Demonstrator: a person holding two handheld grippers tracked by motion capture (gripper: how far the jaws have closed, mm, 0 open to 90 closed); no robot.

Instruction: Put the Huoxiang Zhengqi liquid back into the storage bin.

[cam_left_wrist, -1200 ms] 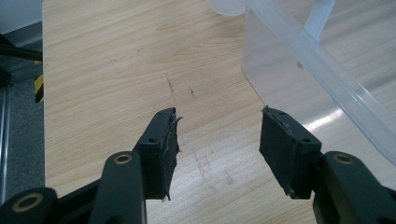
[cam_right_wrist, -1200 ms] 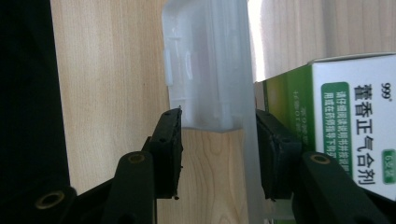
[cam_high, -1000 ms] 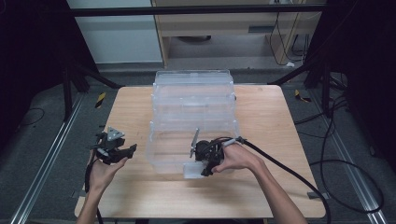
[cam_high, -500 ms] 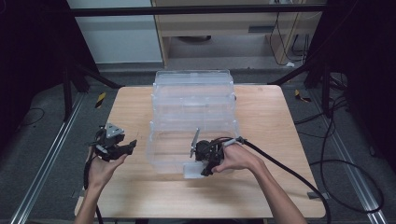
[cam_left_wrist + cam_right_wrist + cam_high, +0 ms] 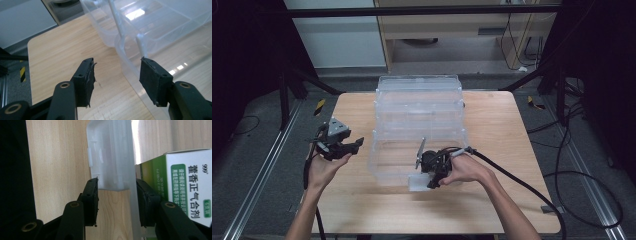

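L gripper (image 5: 343,146) rose; box wall hides med carton (image 5: 186,190) partly.

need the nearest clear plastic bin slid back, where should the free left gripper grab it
Likely the thin top rim at the near left corner of the clear plastic bin, coming from above: the open left gripper hangs just outside that wall, and the rim is narrow enough for its jaws to straddle.

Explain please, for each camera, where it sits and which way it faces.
High view: above the person's side, facing forward and down on the table; forearms, both hands.
Left gripper view: on the left gripper, facing the clear bins; black fingers.
Right gripper view: on the right gripper, facing a bin latch; black fingers.
Shared: bins, wooden tabletop.
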